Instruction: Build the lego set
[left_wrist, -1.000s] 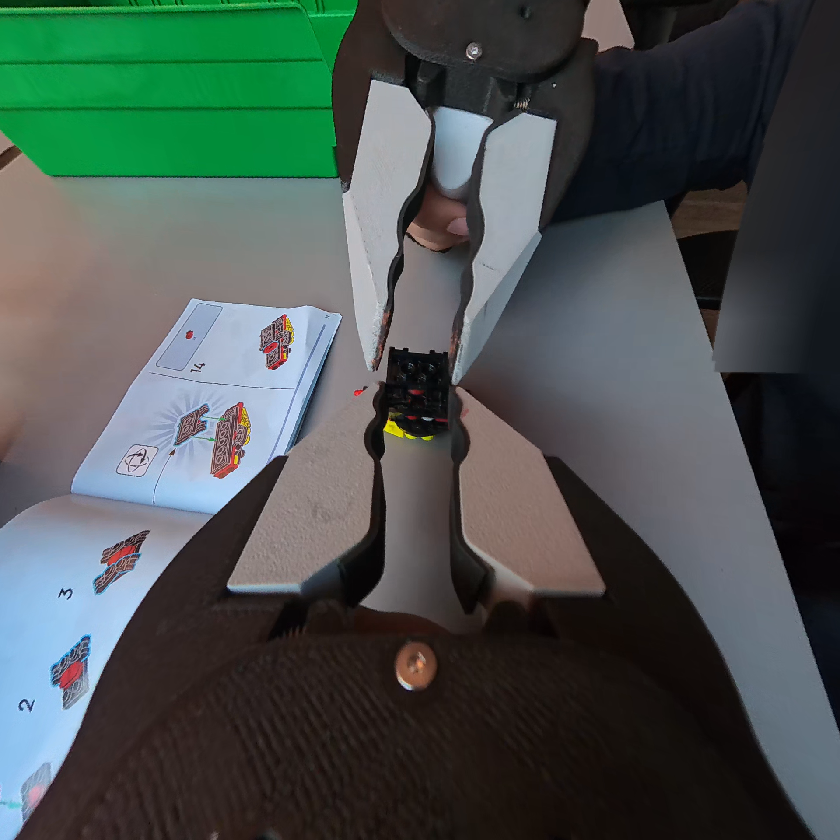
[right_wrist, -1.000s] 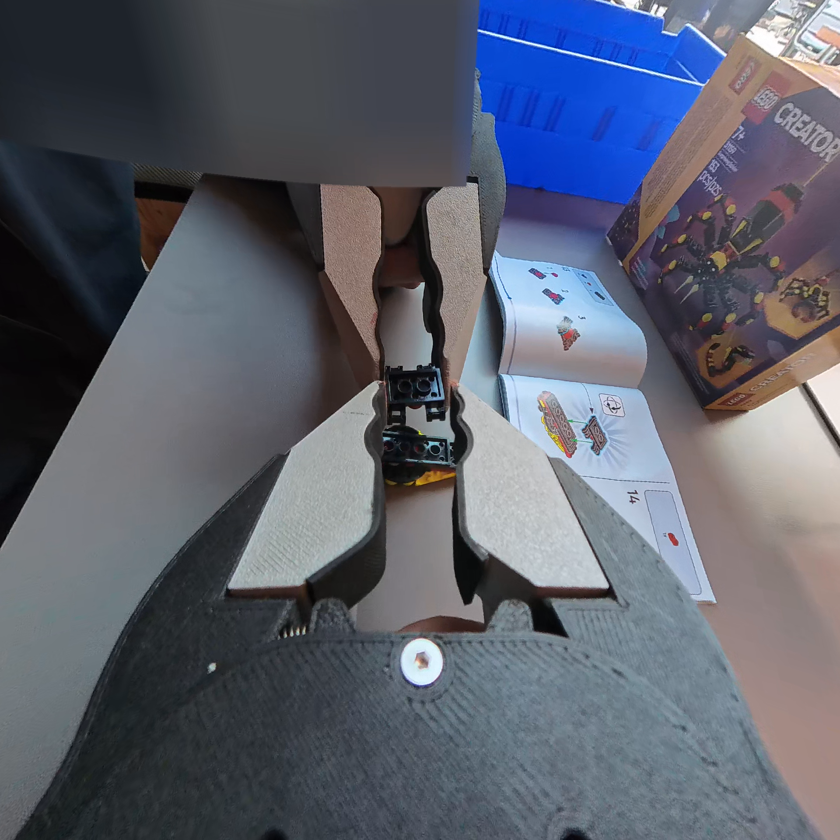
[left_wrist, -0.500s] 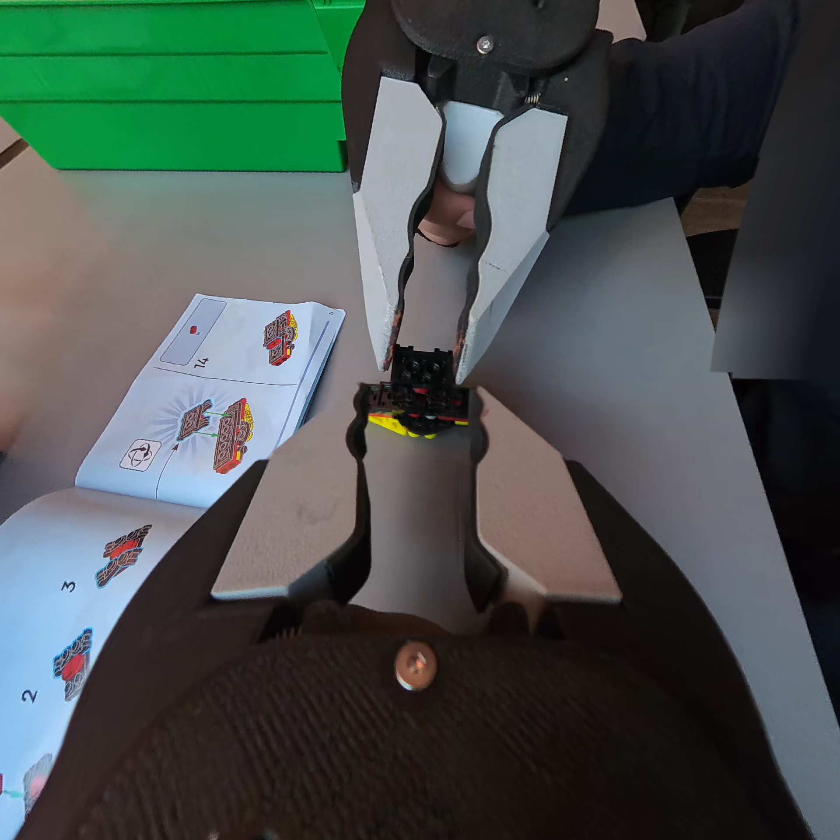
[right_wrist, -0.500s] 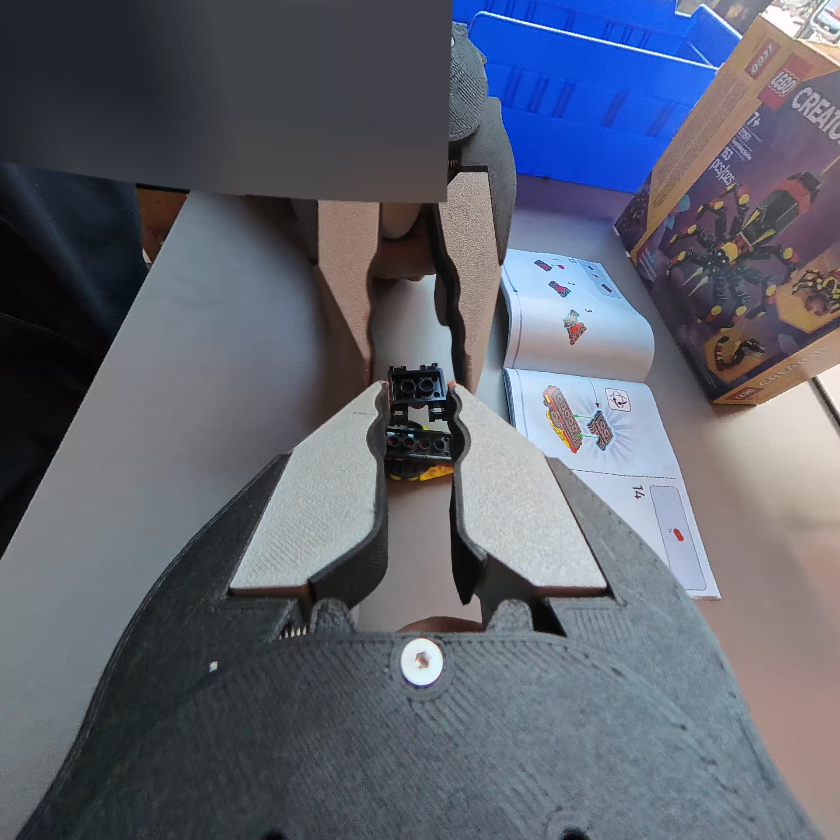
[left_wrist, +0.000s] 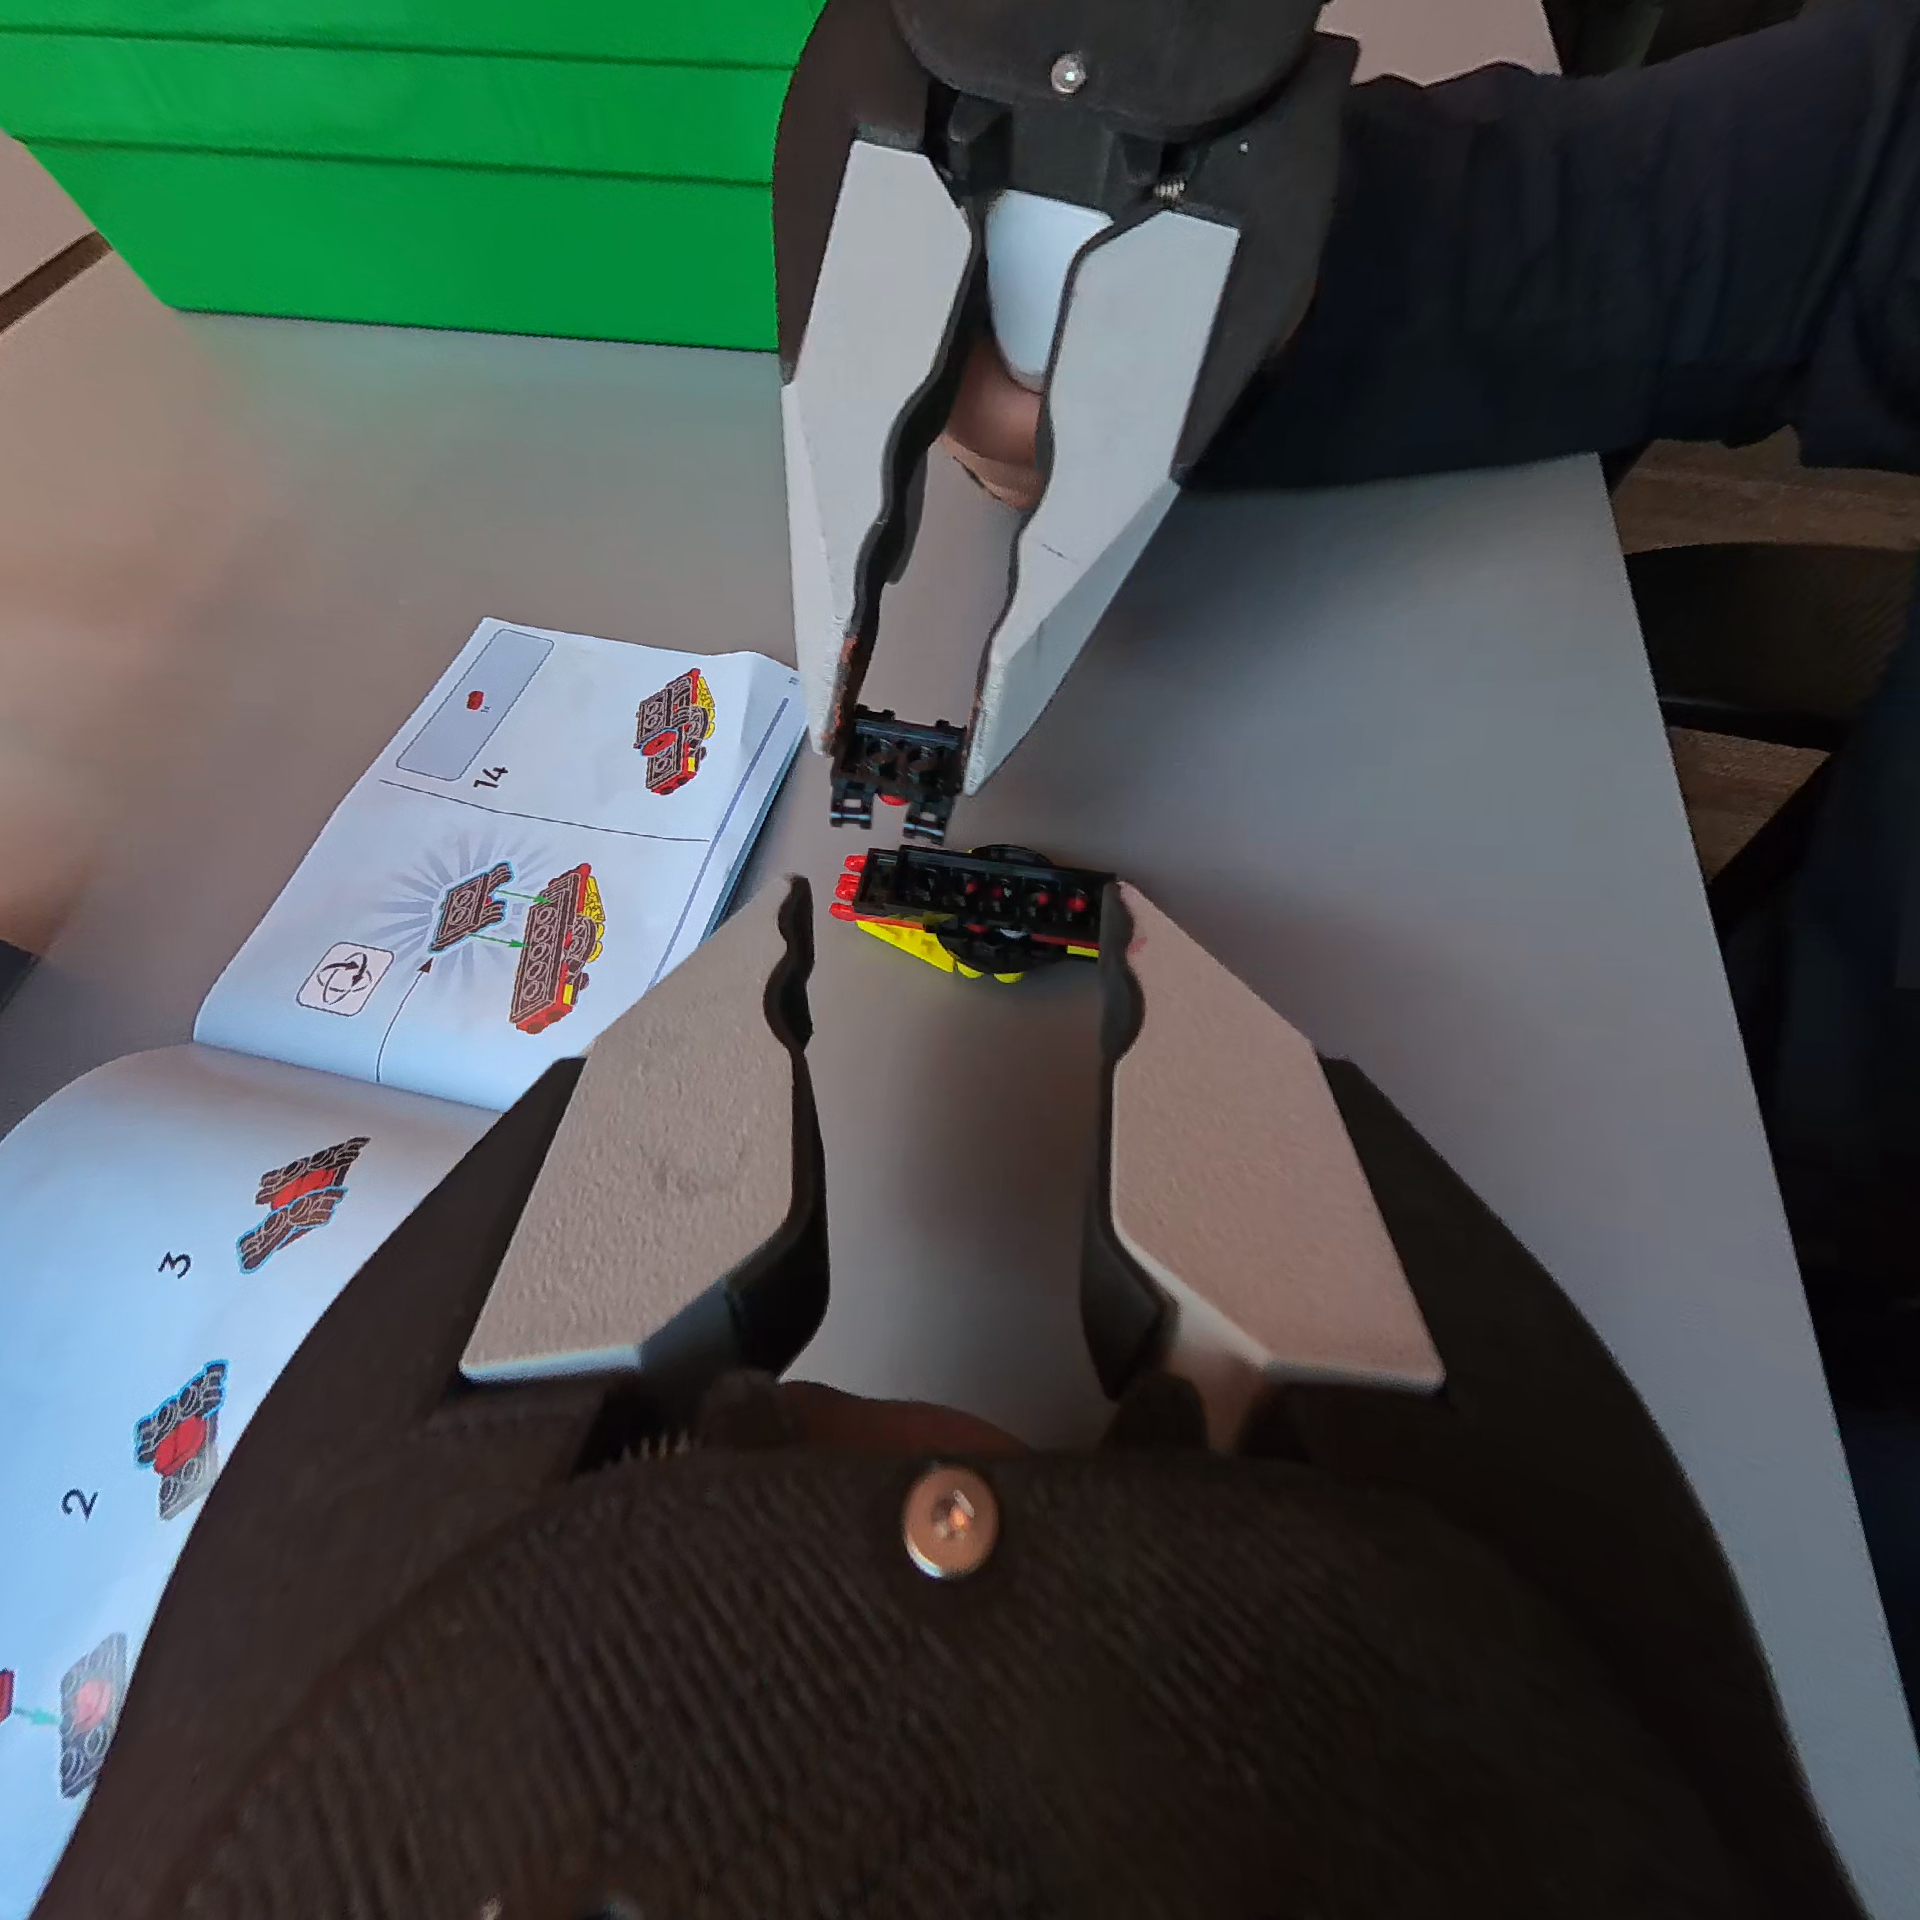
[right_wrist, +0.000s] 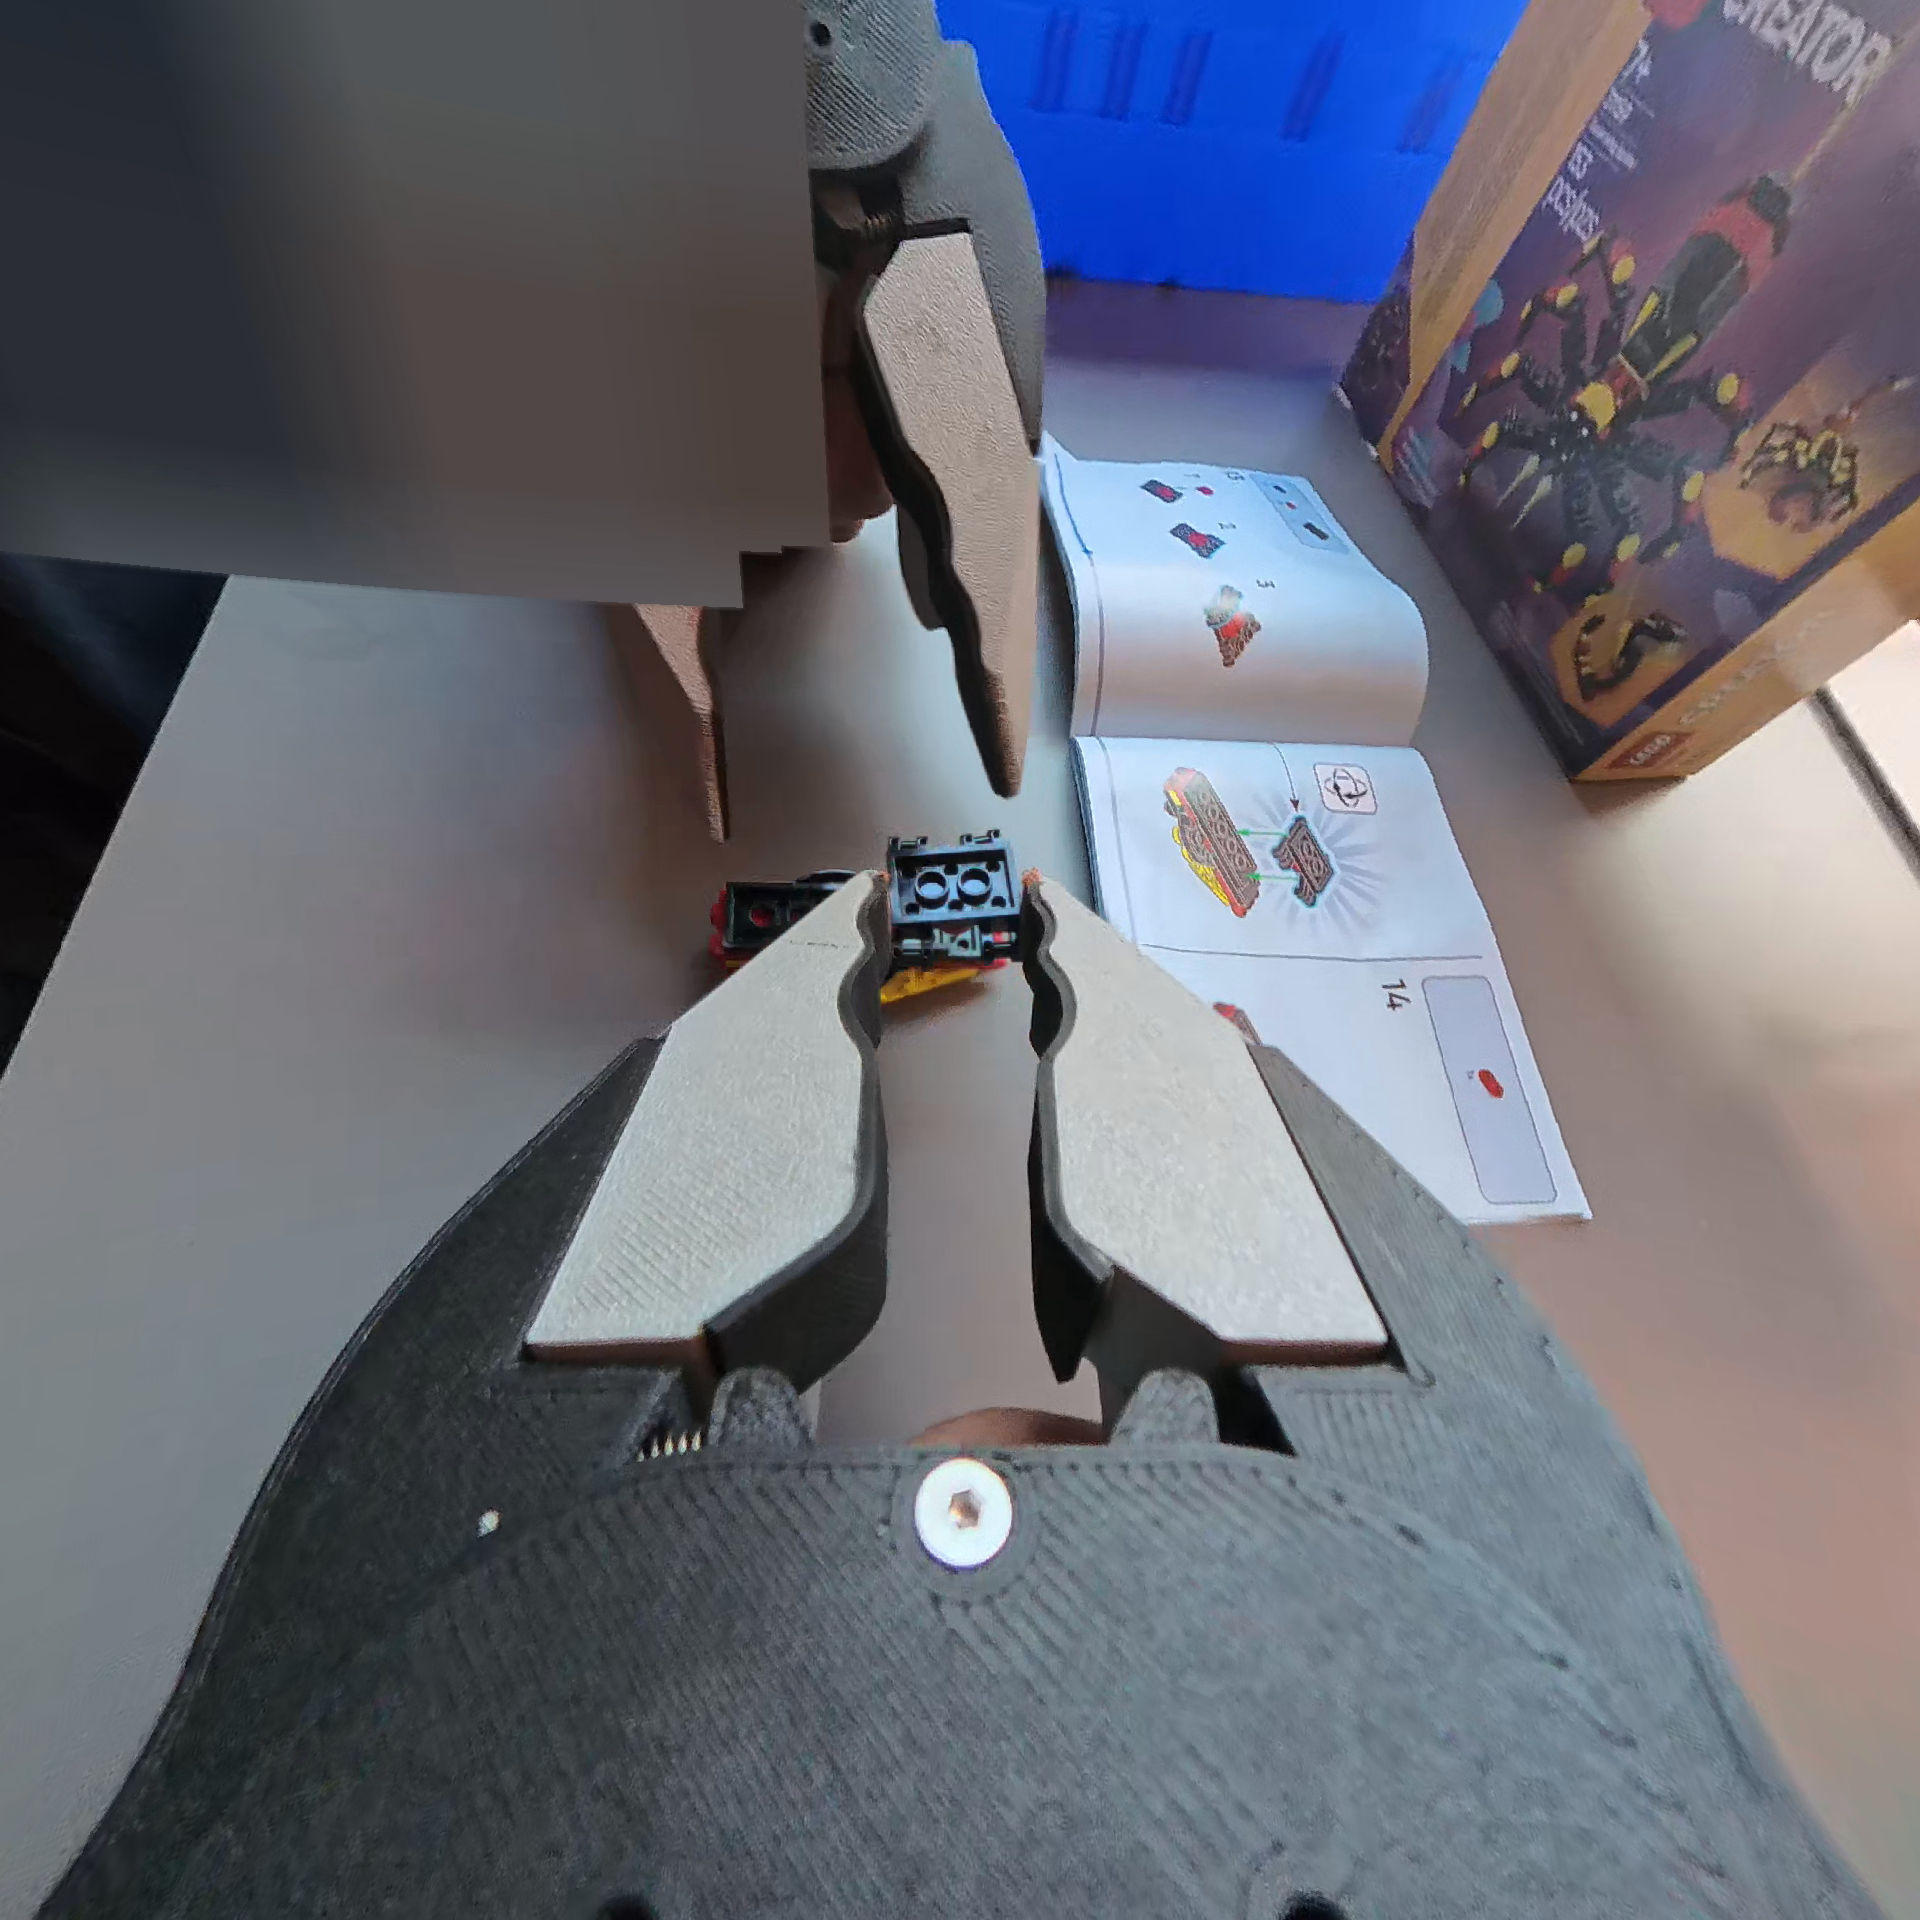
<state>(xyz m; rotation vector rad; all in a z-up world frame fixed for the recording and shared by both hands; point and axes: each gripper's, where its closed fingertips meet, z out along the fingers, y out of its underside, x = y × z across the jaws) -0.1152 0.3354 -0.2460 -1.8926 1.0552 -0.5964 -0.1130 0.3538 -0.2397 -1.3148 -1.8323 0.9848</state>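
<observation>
A small assembly (left_wrist: 977, 914) of black, red and yellow bricks lies on the grey table (left_wrist: 1351, 790). My left gripper (left_wrist: 954, 904) is open, with its fingertips on either side of the assembly. My right gripper (left_wrist: 904, 764) comes from the far side and is shut on a small black brick (left_wrist: 896, 753), held just beyond and above the assembly, apart from it. In the right wrist view the black brick (right_wrist: 954, 883) sits between my right gripper's (right_wrist: 954, 891) tips, the assembly (right_wrist: 764, 920) lies partly behind them, and the open left gripper (right_wrist: 860, 810) hangs above.
An open instruction booklet (left_wrist: 468, 883) lies left of the assembly; it also shows in the right wrist view (right_wrist: 1299, 935). A green bin (left_wrist: 416, 187) stands at the back. A blue bin (right_wrist: 1195, 156) and the set's box (right_wrist: 1662, 364) stand beyond. The table's edge runs close on the right (left_wrist: 1662, 831). Left and right tips are no more than a few centimetres apart.
My left gripper has opened and let go of the assembly, which now lies on the table. My right gripper has drawn the small black brick away from the assembly.
</observation>
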